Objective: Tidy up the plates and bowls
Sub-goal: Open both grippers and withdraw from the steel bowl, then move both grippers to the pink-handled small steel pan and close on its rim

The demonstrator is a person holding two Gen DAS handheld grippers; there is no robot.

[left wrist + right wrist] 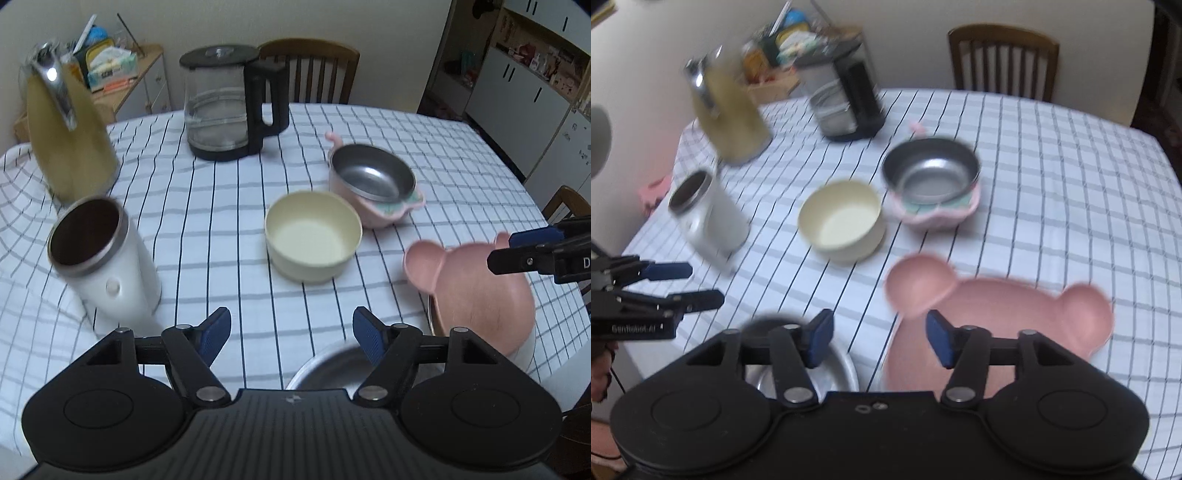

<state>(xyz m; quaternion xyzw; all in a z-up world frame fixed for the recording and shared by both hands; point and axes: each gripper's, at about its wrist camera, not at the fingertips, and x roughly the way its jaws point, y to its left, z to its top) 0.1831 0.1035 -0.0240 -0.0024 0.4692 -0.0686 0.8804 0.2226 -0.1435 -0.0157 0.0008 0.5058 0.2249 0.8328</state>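
Observation:
A pink bear-shaped plate [997, 314] lies at the table's near right; it also shows in the left wrist view [476, 291]. A cream bowl [312, 236] [842, 221] stands mid-table. Behind it a steel bowl [373, 171] [931, 170] sits in a pink dish [384, 210] [934, 214]. A steel bowl [328, 369] [820, 369] lies at the near edge, partly hidden. My left gripper [291, 332] is open and empty above the near edge. My right gripper [879, 338] is open and empty above the plate's near left rim.
A white tumbler [107, 258] stands near left, a yellow kettle [70, 136] far left and a glass coffee carafe [229, 103] at the back. Wooden chairs [314, 70] stand behind the checked tablecloth [221, 221]. A cabinet stands at right.

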